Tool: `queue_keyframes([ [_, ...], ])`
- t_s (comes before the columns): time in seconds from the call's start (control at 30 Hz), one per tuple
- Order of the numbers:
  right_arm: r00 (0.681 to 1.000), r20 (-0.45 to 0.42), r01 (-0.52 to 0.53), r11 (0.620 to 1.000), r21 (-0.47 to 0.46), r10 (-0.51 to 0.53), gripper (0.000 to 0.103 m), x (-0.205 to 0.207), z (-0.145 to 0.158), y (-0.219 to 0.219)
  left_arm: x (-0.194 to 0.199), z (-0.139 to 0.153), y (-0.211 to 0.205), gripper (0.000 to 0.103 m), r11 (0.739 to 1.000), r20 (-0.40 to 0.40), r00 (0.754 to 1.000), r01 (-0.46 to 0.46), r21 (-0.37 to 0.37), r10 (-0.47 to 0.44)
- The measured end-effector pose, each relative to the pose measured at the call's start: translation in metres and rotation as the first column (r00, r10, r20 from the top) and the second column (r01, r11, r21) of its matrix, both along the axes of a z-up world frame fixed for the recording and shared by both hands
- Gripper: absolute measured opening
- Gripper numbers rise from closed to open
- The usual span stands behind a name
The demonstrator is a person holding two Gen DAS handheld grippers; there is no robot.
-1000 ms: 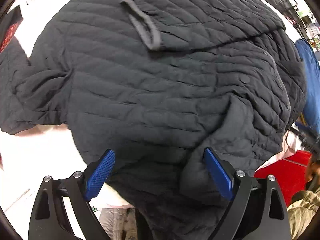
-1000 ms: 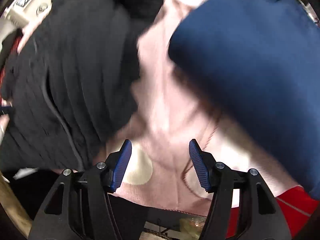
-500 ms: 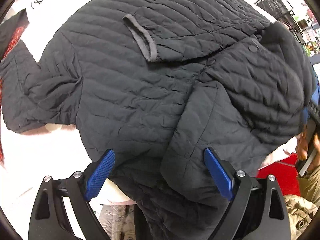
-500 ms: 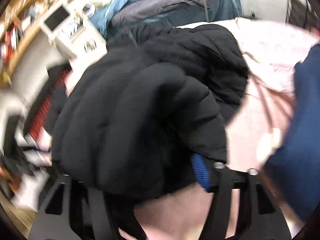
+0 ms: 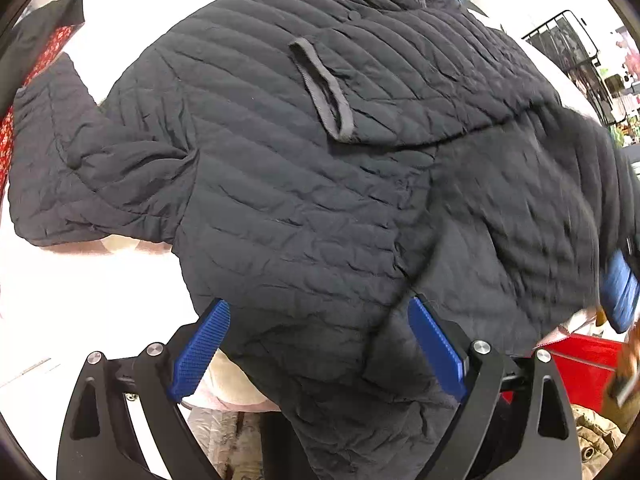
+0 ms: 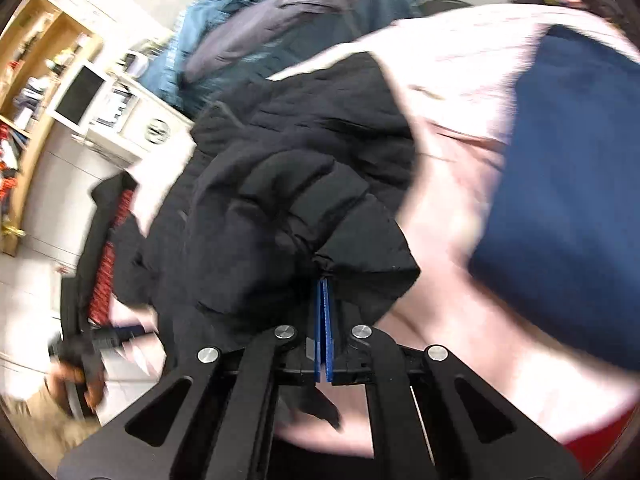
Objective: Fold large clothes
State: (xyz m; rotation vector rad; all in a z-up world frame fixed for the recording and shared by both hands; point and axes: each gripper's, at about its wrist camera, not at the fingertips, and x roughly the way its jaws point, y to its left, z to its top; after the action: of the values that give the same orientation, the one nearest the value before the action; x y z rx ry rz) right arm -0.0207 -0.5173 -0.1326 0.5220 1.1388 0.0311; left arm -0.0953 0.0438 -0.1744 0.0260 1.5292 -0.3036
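A black quilted jacket [image 5: 304, 184] lies spread over a pale pink bed cover [image 5: 80, 292], one sleeve out to the left and a grey-edged pocket flap near its middle. My left gripper [image 5: 316, 344] is open just above the jacket's lower hem, holding nothing. My right gripper [image 6: 323, 296] is shut on a bunched fold of the jacket [image 6: 304, 184] and holds it lifted over the pink cover [image 6: 452, 184]. The right gripper's blue pad [image 5: 620, 292] shows at the right edge of the left wrist view, against the jacket's right side.
A navy blue garment [image 6: 568, 184] lies on the bed to the right. More jackets [image 6: 280, 24] are piled at the back. A white unit [image 6: 132, 120] and wooden shelves [image 6: 36, 68] stand at left. A red item [image 5: 580, 364] lies at lower right.
My right gripper closed on the jacket's right side and lifted the fold up and inward. My left gripper stayed open over the hem.
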Motion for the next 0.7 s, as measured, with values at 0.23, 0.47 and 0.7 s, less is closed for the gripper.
queue_keyframes([
  [0.23, 0.924, -0.361, 0.032, 0.966, -0.256, -0.126, 0.0, -0.111, -0.016, -0.048, 0.016, -0.006, 0.005, 0.089, 0.999, -0.002, 1.0, 0.029, 0.014, -0.029],
  [0.47, 0.962, -0.204, 0.143, 0.972, -0.189, -0.181, 0.017, -0.093, 0.0, -0.043, 0.02, -0.002, -0.003, 0.089, 0.997, 0.033, 0.997, 0.076, -0.031, -0.075],
  [0.7, 0.979, -0.081, -0.201, 0.937, -0.284, 0.186, 0.071, 0.012, -0.009, 0.05, -0.025, -0.003, -0.048, 0.094, 0.957, 0.078, 0.954, 0.29, -0.005, -0.288],
])
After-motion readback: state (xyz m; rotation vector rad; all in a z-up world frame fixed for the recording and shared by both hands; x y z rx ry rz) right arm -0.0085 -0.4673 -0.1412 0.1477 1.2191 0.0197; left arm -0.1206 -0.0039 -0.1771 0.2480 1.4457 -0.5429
